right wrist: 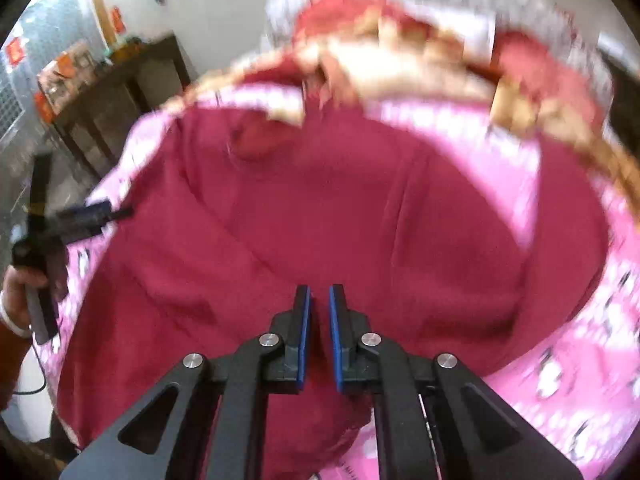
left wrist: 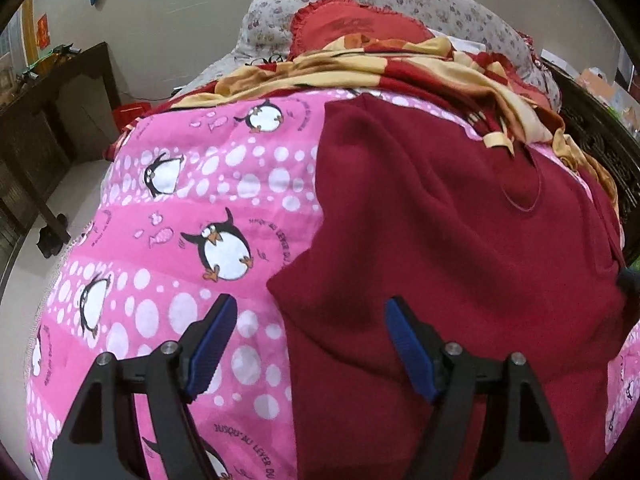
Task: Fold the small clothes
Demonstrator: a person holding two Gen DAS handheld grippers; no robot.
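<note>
A dark red garment (left wrist: 448, 240) lies spread on a pink penguin-print bedcover (left wrist: 180, 200). My left gripper (left wrist: 308, 312) is open, hovering over the garment's left edge; one finger is over the cover, the other over the red cloth. In the blurred right wrist view the garment (right wrist: 320, 208) fills the middle. My right gripper (right wrist: 319, 300) hovers above its near part, its jaws nearly together with a narrow gap and nothing between them. The left gripper (right wrist: 92, 216) shows at the far left of that view, held in a hand.
A red and yellow blanket (left wrist: 400, 64) and a red cushion (left wrist: 360, 24) are heaped at the head of the bed, with floral pillows behind. A dark wooden desk (left wrist: 48, 92) stands left of the bed. A dark bed frame (left wrist: 600, 140) runs along the right.
</note>
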